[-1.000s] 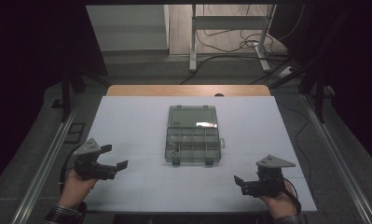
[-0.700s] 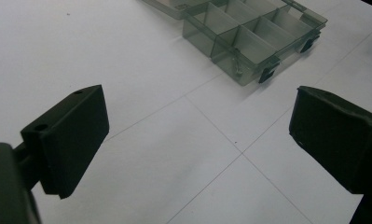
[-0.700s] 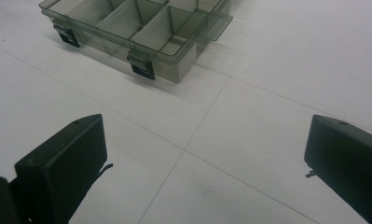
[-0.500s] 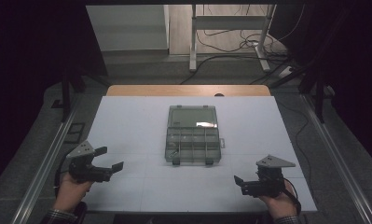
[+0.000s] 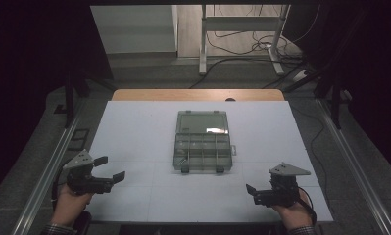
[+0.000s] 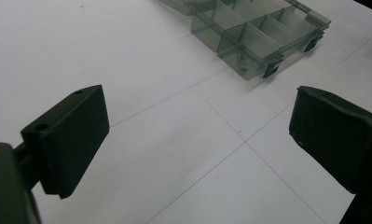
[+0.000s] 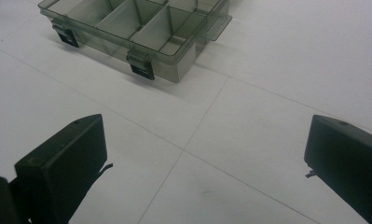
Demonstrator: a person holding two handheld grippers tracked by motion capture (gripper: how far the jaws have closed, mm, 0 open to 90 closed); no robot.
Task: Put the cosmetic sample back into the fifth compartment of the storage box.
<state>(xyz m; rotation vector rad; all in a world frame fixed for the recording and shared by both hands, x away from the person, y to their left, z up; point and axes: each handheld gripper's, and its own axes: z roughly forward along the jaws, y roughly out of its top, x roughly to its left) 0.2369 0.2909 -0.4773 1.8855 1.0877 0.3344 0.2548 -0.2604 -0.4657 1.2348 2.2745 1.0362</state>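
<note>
Two hands hold black two-jaw tongs low and well apart: left tongs (image 5: 109, 169) jaws spread wide, right tongs (image 5: 250, 190) jaws likewise spread, pointing inward.

Left gripper (image 5: 109, 169) on the move: over the last sec it's slid back toward the person's edge of the white table (image 5: 134, 127) and a touch farther from the clear compartment box (image 5: 202, 146), now sitting lower in the high view than before. Left hand (image 5: 69, 203) has pulled back w/ it, less forearm showing at the bottom edge. Jaws look spread a bit wider apart vs. a sec ago, bare table between them in the left gripper view.
</note>
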